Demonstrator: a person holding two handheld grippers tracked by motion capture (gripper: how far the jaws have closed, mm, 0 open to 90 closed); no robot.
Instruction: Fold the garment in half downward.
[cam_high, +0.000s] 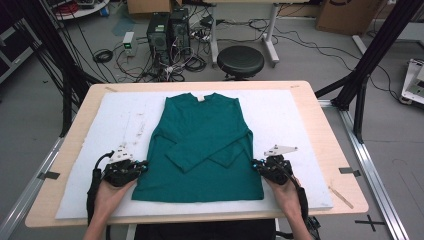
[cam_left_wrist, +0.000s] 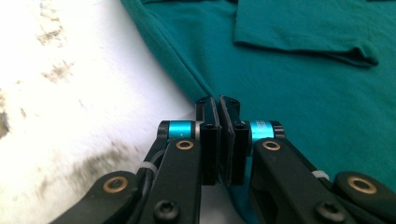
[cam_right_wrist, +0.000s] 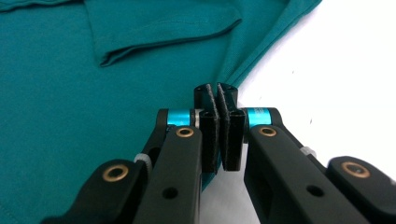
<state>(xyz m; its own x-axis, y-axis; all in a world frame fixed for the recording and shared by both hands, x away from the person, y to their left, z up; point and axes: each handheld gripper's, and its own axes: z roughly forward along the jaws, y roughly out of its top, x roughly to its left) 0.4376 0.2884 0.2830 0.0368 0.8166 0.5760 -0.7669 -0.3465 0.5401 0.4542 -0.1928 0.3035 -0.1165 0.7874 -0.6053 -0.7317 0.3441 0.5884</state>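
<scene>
A teal long-sleeved shirt (cam_high: 200, 125) lies flat on the white mat (cam_high: 285, 115), collar at the far side and both sleeves folded across its front. My left gripper (cam_high: 145, 165) sits at the shirt's left side edge, low on the body. In the left gripper view its jaws (cam_left_wrist: 218, 100) are shut, with the shirt's (cam_left_wrist: 303, 93) edge seam running in between the pads. My right gripper (cam_high: 254, 164) is at the right side edge at the same height. Its jaws (cam_right_wrist: 215, 87) are also shut, pinching the edge of the shirt (cam_right_wrist: 70, 107).
The mat covers a wooden table (cam_high: 330, 145); the mat (cam_left_wrist: 70, 93) is stained on the left. A sleeve cuff (cam_right_wrist: 112, 53) lies just beyond the right jaws. Past the table stand a black stool (cam_high: 240, 61), computer towers (cam_high: 167, 30) and loose cables.
</scene>
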